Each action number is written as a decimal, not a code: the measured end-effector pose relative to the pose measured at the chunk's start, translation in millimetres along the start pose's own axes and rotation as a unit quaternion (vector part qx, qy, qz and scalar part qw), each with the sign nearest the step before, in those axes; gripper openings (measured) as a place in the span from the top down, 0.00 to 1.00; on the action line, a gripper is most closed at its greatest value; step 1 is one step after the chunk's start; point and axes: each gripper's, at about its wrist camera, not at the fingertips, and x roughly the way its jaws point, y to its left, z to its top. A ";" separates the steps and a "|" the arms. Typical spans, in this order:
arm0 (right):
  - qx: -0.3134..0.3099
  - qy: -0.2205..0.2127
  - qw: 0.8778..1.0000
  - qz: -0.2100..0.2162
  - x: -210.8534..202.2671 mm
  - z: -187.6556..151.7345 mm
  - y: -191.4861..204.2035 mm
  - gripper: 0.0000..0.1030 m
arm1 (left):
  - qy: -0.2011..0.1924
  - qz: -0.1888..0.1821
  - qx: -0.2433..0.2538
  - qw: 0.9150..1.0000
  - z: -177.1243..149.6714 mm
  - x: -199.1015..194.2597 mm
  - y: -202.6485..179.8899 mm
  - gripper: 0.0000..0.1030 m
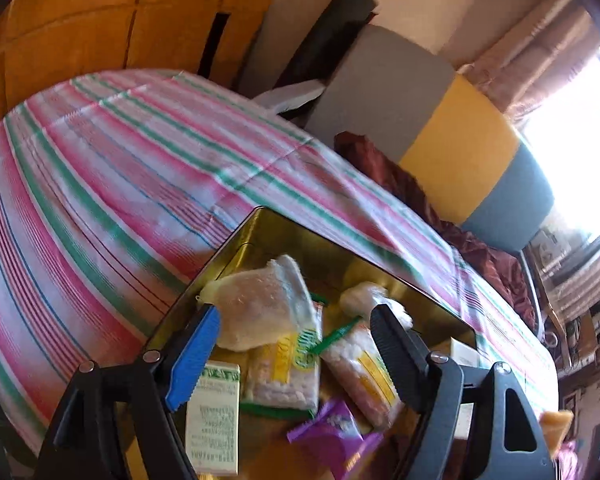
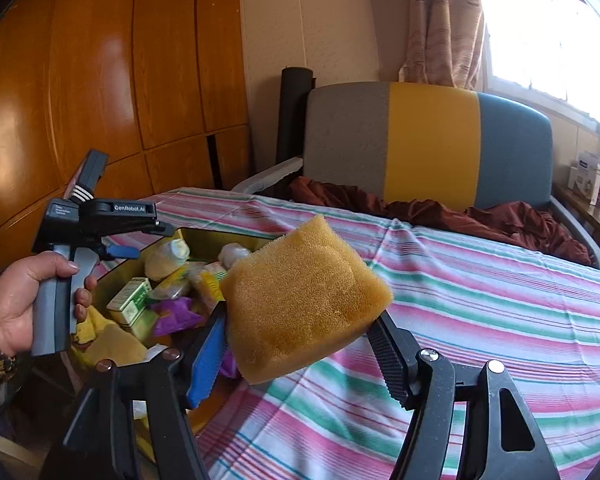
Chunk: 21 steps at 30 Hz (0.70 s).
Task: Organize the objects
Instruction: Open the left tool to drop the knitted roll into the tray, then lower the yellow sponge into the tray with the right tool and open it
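A gold metal tin [image 1: 260, 216] sits open on the striped tablecloth [image 1: 120, 168]. Inside it lie a white-and-green box [image 1: 212, 412], a purple packet [image 1: 336, 436], clear bags of white pellets [image 1: 284, 372] and a crumpled plastic bag [image 1: 260, 304]. My left gripper [image 1: 296, 312] hovers over the tin, open, with nothing pressed between its fingers. In the right wrist view my right gripper [image 2: 296, 320] is shut on a yellow sponge [image 2: 304, 300], held in the air just right of the tin [image 2: 220, 236]. A hand [image 2: 12, 304] holds the left gripper [image 2: 152, 240] above the tin.
A chair with a grey, yellow and blue back [image 2: 432, 140] stands behind the table, with maroon cloth [image 2: 500, 216] on its seat. Wooden wardrobe doors [image 2: 100, 80] fill the left. A curtained window [image 2: 540, 32] is at the right. The tablecloth [image 2: 480, 300] stretches right of the tin.
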 end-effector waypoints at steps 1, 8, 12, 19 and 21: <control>-0.002 0.003 1.000 0.004 1.5 -0.7 3.0 0.34 | -0.007 -0.001 0.010 1.000 -2.3 -6.2 -2.2 0.24; -0.014 0.021 0.999 0.043 6.9 0.0 29.8 0.33 | -0.062 -0.002 0.073 0.995 -16.0 -48.8 -13.0 0.24; -0.028 0.031 0.996 0.074 12.4 4.6 52.3 0.32 | -0.087 0.032 0.101 0.991 -23.8 -69.1 -14.3 0.24; -0.035 0.088 0.988 0.121 49.9 15.2 91.3 0.32 | -0.118 0.055 0.104 0.986 -28.1 -98.7 -1.5 0.24; -0.040 0.103 0.985 0.133 60.8 17.4 102.5 0.32 | -0.125 0.072 0.091 0.985 -24.9 -105.6 6.1 0.24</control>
